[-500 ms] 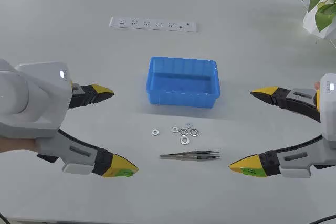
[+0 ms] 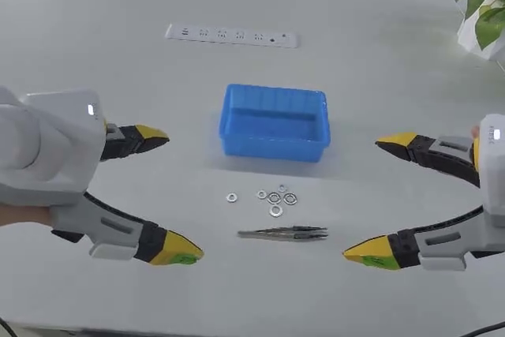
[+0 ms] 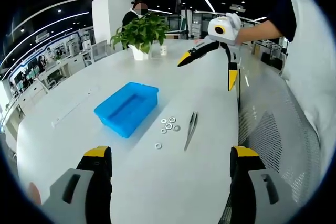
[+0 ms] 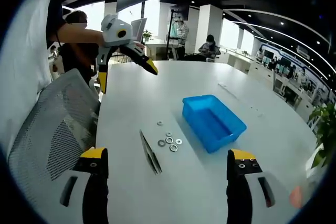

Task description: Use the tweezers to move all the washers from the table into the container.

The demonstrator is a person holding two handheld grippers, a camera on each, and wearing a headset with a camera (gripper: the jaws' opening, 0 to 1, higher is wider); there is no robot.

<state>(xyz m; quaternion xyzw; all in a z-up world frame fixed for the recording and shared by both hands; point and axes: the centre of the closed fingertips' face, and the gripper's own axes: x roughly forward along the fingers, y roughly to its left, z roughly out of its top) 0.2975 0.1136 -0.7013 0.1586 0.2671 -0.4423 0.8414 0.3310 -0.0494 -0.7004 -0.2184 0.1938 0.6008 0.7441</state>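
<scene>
Several small metal washers (image 2: 274, 196) lie loose on the white table, just in front of the blue container (image 2: 274, 122). Metal tweezers (image 2: 284, 233) lie flat a little nearer than the washers. My left gripper (image 2: 170, 196) is open at the left, well apart from them. My right gripper (image 2: 385, 200) is open at the right, also apart. In the left gripper view I see the container (image 3: 127, 107), washers (image 3: 168, 126) and tweezers (image 3: 191, 129), with the right gripper (image 3: 209, 69) beyond. In the right gripper view, tweezers (image 4: 150, 151), washers (image 4: 169, 140) and container (image 4: 212, 121) lie ahead.
A white power strip (image 2: 231, 35) lies at the far side of the table. A potted plant (image 2: 479, 1) stands at the back right corner. A mesh chair (image 4: 55, 124) sits beside the table's near edge. People stand in the hall behind.
Nothing on the table has moved. Both grippers stay open in about the same places; the head view has shifted slightly.
</scene>
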